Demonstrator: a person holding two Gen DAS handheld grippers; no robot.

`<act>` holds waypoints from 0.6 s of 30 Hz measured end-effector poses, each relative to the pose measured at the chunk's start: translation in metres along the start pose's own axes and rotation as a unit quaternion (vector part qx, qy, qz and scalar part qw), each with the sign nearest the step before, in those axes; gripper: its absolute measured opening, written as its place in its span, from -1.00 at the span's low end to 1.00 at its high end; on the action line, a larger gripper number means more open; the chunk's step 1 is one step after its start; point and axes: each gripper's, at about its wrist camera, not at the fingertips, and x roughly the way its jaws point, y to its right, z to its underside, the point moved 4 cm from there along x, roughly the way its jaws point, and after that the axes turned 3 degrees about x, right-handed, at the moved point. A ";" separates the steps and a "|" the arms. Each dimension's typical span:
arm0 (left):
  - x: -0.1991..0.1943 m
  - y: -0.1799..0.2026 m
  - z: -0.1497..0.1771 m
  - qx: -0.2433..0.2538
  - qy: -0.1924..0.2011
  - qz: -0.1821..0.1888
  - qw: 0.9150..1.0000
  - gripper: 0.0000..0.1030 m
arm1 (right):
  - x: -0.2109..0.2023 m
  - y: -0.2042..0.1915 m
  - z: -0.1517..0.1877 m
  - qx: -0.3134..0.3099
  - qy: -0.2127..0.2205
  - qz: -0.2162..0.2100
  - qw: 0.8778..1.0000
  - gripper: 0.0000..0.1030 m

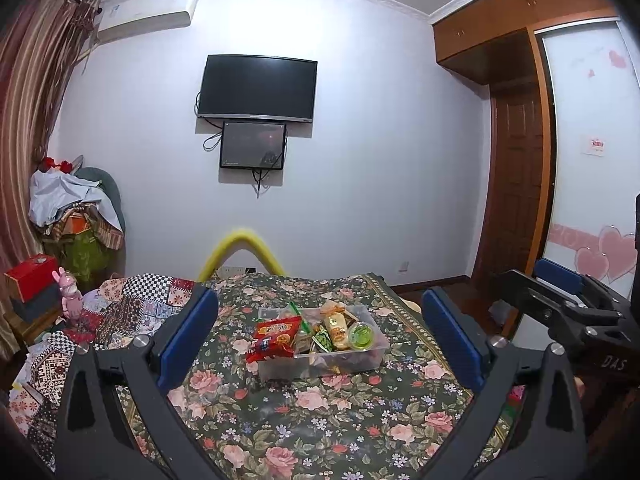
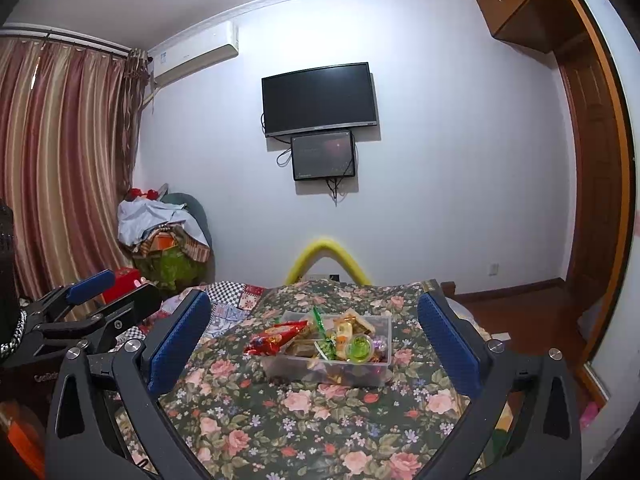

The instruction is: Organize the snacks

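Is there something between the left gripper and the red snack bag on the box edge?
Nothing visible. The left gripper is open, and only bare floral cloth lies between it and the red snack bag on the clear box rim.

Snacks (image 1: 332,330) in bin (image 1: 378,356) on bed (image 1: 320,420)

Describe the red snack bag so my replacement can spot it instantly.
Find the floral cloth, then the clear plastic bin standing on it. The red snack bag hangs over the bin's left edge; it is the only bright red packet, printed with round crackers, unlike the green cup beside it.
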 end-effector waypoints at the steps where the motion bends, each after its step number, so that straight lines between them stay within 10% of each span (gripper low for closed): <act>1: 0.001 0.000 0.000 0.001 0.000 0.000 1.000 1.00 | -0.001 0.000 0.000 0.002 0.000 0.000 1.000 1.00; 18: 0.003 0.001 0.002 0.002 -0.003 -0.004 1.000 1.00 | -0.005 0.000 -0.002 0.006 0.000 0.002 1.000 1.00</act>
